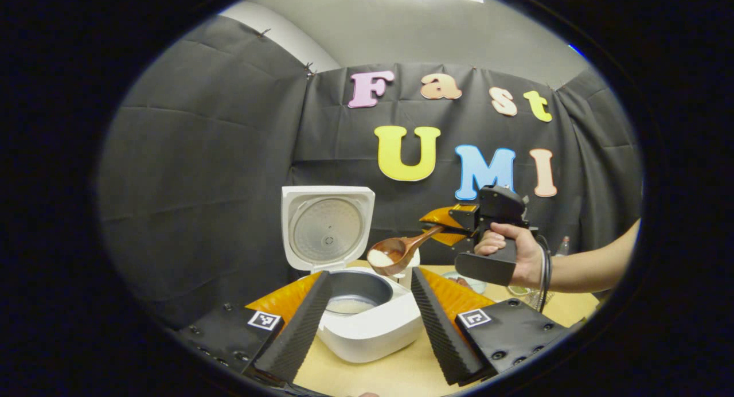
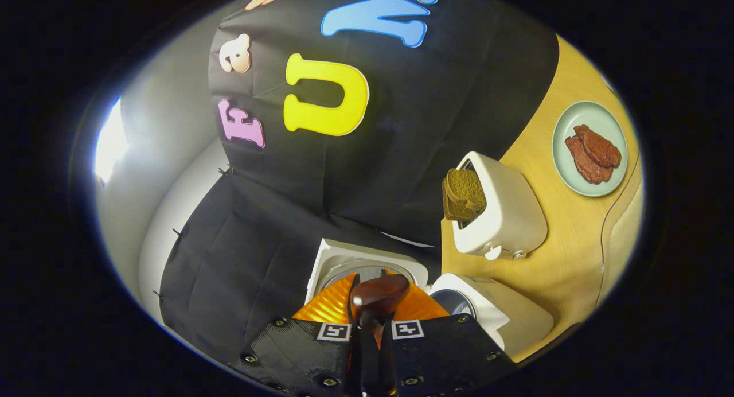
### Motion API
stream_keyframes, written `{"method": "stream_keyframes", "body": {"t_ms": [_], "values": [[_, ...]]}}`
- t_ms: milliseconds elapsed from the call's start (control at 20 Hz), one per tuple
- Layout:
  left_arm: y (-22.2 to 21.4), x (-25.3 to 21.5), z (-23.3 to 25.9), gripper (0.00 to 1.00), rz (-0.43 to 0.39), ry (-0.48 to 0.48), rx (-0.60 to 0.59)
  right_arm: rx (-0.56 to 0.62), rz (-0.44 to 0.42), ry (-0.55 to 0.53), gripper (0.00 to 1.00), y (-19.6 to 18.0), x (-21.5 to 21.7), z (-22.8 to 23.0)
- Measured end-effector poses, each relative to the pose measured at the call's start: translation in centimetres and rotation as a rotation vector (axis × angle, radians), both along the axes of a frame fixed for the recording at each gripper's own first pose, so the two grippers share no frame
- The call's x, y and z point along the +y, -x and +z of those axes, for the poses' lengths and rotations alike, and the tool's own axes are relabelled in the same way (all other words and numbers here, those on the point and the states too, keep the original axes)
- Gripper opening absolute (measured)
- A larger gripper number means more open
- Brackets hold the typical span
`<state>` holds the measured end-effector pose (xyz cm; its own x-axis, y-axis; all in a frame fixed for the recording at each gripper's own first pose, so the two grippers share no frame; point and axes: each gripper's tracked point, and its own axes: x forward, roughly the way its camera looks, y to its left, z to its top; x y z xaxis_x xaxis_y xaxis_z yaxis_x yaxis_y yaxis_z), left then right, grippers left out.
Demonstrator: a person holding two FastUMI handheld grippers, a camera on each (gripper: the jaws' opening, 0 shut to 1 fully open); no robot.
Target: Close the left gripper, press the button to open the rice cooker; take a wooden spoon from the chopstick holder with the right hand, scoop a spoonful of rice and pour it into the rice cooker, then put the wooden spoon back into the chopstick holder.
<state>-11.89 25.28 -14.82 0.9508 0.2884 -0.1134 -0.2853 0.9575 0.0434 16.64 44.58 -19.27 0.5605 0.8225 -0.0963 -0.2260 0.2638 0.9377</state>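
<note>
Two fingers of the right gripper are being clenched on the handle of the wooden spoon, whose bowl, loaded with rice, is being held just above the far right rim of the rice cooker. Beside that cooker, which is standing on the bench with its lid raised upright behind the pot, the left gripper is being kept near its front with the fingers spread apart on either side, touching nothing. Behind the cooker, a toaster with bread is being seen, and beyond it a plate.
</note>
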Motion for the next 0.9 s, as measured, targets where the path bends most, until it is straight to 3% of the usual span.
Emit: {"method": "stream_keyframes", "body": {"t_ms": [300,900], "values": [[0.2,1.1,-1.1,0.94,0.009,0.018,0.016,0.0,0.034,0.054,0.11,-0.8,3.1,-2.1],[0.4,0.7,-1.3,0.96,0.033,0.009,0.018,-0.148,0.111,0.352,0.11,-0.7,6.2,-6.2]]}}
